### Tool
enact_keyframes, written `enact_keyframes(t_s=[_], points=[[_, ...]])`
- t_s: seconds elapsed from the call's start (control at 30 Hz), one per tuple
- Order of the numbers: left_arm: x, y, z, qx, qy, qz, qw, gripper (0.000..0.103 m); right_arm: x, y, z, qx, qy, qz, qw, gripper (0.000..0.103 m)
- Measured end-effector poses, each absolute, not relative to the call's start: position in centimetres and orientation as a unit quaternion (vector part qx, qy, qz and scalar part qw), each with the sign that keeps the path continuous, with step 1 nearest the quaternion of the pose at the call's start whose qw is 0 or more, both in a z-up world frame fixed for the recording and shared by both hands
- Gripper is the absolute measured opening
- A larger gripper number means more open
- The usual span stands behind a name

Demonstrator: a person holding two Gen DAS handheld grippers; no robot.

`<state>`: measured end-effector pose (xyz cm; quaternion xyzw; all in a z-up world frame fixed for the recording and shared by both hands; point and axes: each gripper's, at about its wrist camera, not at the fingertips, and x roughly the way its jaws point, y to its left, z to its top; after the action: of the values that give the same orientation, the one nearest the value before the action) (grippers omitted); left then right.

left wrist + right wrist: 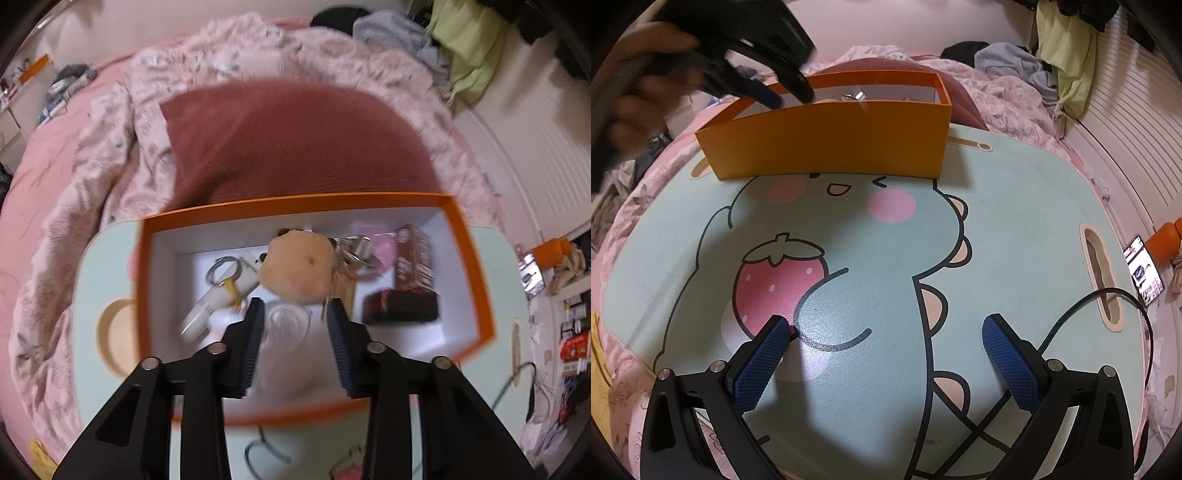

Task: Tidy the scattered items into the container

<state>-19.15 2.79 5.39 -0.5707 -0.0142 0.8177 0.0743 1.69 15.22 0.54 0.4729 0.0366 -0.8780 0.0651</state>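
Note:
The orange box [469,258] stands on the cartoon lap table [88,280]. Inside lie a tan plush [295,269], a key ring [221,271], a white tube [218,299], metal keys [354,251], a pink packet [384,247], a brown packet [413,258] and a dark case [402,306]. My left gripper [295,314] hangs over the box, pointing steeply down, with a blurred translucent white item [286,325] filling the narrow gap between its pads. The right wrist view shows that gripper [775,94] over the box [827,147]. My right gripper [882,332] is wide open above the bare table [871,258], nothing between its fingers.
A black cable [1071,317] loops over the table's right side near a handle slot [1100,273]. A round wooden recess [114,332] lies left of the box. A dark red pillow [295,144] and pink quilt [92,184] lie behind. A lit phone [1143,273] sits at the right.

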Motion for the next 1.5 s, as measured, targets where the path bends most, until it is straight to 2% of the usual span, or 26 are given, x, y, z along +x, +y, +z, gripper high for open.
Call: enact_keyframes(t_s=[0.2,0.27,0.3,0.33,0.37,0.4,0.47,0.53,0.77,0.93,1.13,1.3,1.4,1.5], points=[[-21.3,4.1,3.6,-0.562,0.002,0.825,0.059,0.034,2.0,15.2,0.6,0.47,0.037,-0.879,0.067,0.103],[-21.6,4.4,3.3,-0.563,-0.001,0.825,0.059,0.037,2.0,15.2,0.7,0.47,0.037,-0.879,0.067,0.103],[-21.8,4.5,3.1,-0.564,-0.005,0.823,0.06,0.05,1.9,15.2,0.7,0.47,0.037,-0.879,0.067,0.103],[-22.1,4.6,2.7,-0.572,-0.008,0.818,0.06,0.072,1.9,15.2,0.7,0.47,0.037,-0.879,0.067,0.103],[-22.3,4.5,2.1,-0.579,-0.018,0.813,0.065,0.079,1.9,15.2,0.6,0.47,0.037,-0.879,0.067,0.103],[-22.5,4.6,1.8,-0.581,-0.024,0.811,0.073,0.079,1.9,15.2,0.6,0.47,0.038,-0.879,0.067,0.103],[-22.6,4.3,1.9,-0.58,-0.04,0.809,0.081,0.068,1.8,15.3,0.6,0.469,0.037,-0.88,0.067,0.103],[-22.3,3.7,2.4,-0.572,-0.054,0.815,0.07,0.046,1.8,15.2,0.6,0.471,0.037,-0.879,0.067,0.103],[-21.4,3.3,3.1,-0.544,-0.029,0.835,0.076,0.043,1.7,15.3,0.6,0.471,0.037,-0.879,0.067,0.103],[-18.5,2.3,7.7,-0.487,-0.061,0.862,0.125,0.043,1.8,15.2,0.6,0.471,0.038,-0.879,0.067,0.103],[-11.1,1.8,12.6,-0.423,-0.059,0.885,0.185,0.044,1.8,15.3,0.5,0.471,0.038,-0.879,0.068,0.103],[-5.7,0.8,9.6,-0.443,-0.071,0.869,0.206,0.044,1.8,15.2,0.5,0.47,0.038,-0.879,0.067,0.103],[-3.9,0.6,7.1,-0.457,-0.056,0.868,0.183,0.044,1.7,15.3,0.5,0.47,0.039,-0.879,0.067,0.103],[-3.3,-0.2,5.2,-0.453,-0.073,0.873,0.169,0.045,1.6,15.2,0.5,0.472,0.041,-0.877,0.074,0.103]])
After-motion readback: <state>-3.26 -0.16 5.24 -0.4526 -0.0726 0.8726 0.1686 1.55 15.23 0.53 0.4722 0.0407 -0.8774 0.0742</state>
